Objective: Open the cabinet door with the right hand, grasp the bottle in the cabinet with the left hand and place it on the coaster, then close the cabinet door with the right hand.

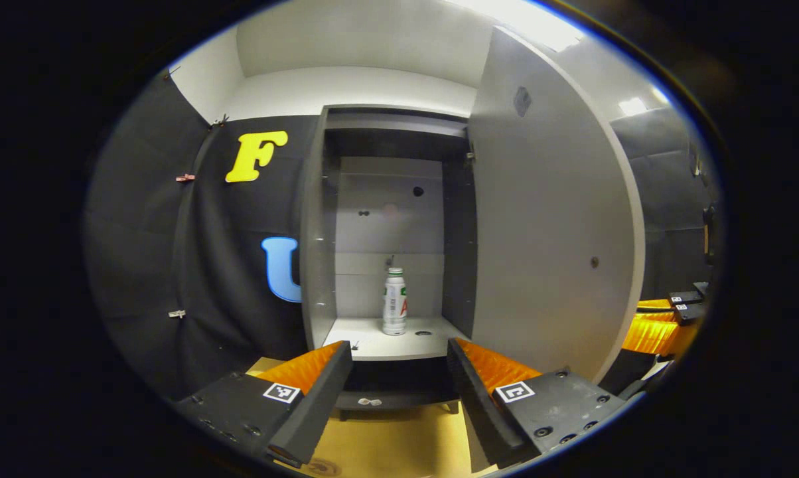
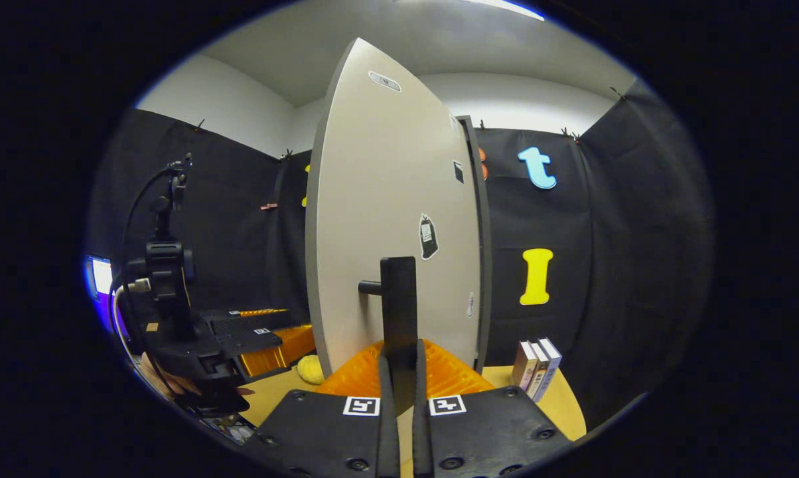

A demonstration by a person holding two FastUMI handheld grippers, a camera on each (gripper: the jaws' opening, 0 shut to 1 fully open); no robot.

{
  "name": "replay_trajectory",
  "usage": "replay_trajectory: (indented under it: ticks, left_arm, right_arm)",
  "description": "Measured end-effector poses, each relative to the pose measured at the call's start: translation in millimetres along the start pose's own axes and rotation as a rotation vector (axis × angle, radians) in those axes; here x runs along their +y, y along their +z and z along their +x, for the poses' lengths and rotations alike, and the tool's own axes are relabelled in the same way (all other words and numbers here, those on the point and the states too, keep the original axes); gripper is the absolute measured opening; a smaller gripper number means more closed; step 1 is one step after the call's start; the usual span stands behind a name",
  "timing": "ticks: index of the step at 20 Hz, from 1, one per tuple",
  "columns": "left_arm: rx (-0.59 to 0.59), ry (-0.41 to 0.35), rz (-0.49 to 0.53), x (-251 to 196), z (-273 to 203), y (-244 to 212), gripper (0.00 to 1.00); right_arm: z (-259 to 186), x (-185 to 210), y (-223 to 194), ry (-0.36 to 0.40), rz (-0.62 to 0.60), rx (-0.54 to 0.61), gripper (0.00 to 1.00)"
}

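booth draped in black cloth, yellow-brown table (image 1: 399,451) underneath; grey cabinet (image 1: 316,252) stands on it and serves as the landmark here. cabinet door (image 1: 545,219) is swung wide open, hinged on the cabinet's right side.

bottle (image 1: 394,302) stands upright on the cabinet's lower shelf (image 1: 373,345), near the middle, toward the back wall, touching nothing else. white body with a printed label and a green-edged cap.

left gripper (image 1: 399,372) sits in front of the cabinet mouth, fingers spread wide, empty, roughly lined up with the bottle but well short of it.

right gripper (image 2: 399,362) is pressed together on the door handle (image 2: 398,312), a dark vertical bar on the door's outer face, holding the door open.

judgement: bottle looks like small plastic, light, smooth-sided, so likely slippery and easy to tip. take hold at mid-body across the label, below the cap, fingers level, squeezing moderately since thin plastic may dent. fill level cannot be told. coaster location cannot be told from these views.
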State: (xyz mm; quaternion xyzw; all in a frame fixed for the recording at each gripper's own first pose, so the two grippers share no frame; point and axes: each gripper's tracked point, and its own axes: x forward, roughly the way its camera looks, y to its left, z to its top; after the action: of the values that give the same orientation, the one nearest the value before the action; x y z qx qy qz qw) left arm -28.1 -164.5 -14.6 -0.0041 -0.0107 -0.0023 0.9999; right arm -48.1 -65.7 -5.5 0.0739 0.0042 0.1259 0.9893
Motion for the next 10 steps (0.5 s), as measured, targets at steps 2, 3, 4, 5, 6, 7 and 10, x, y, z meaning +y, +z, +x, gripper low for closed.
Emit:
replay_trajectory:
  ticks: [2, 3, 4, 5, 6, 7, 10]
  left_arm:
    - [-0.002, -0.026, 0.001, -17, 7, 1, 0.91]
    - [-0.001, -0.037, 0.0, -24, 9, -1, 0.91]
    - [0.001, -0.047, 0.0, -31, 12, -1, 0.91]
    - [0.005, -0.055, 0.001, -37, 14, -2, 0.91]
    - [0.007, -0.064, 0.002, -42, 16, -3, 0.91]
    - [0.008, -0.071, 0.005, -47, 18, -3, 0.91]
    - [0.004, -0.078, 0.018, -52, 23, 0, 0.89]
  right_arm:
    - [-7, -22, 1, -0.054, -0.009, -0.001, 0.12]
    - [-9, -33, 3, -0.086, -0.016, -0.002, 0.11]
    - [-12, -43, 2, -0.117, -0.031, -0.001, 0.11]
    - [-14, -54, 3, -0.147, -0.05, -0.003, 0.11]
    - [-16, -65, 3, -0.172, -0.065, 0.0, 0.11]
    - [-19, -73, 5, -0.17, -0.062, 0.001, 0.07]
    - [-20, -61, 4, -0.109, -0.003, 0.008, 0.07]
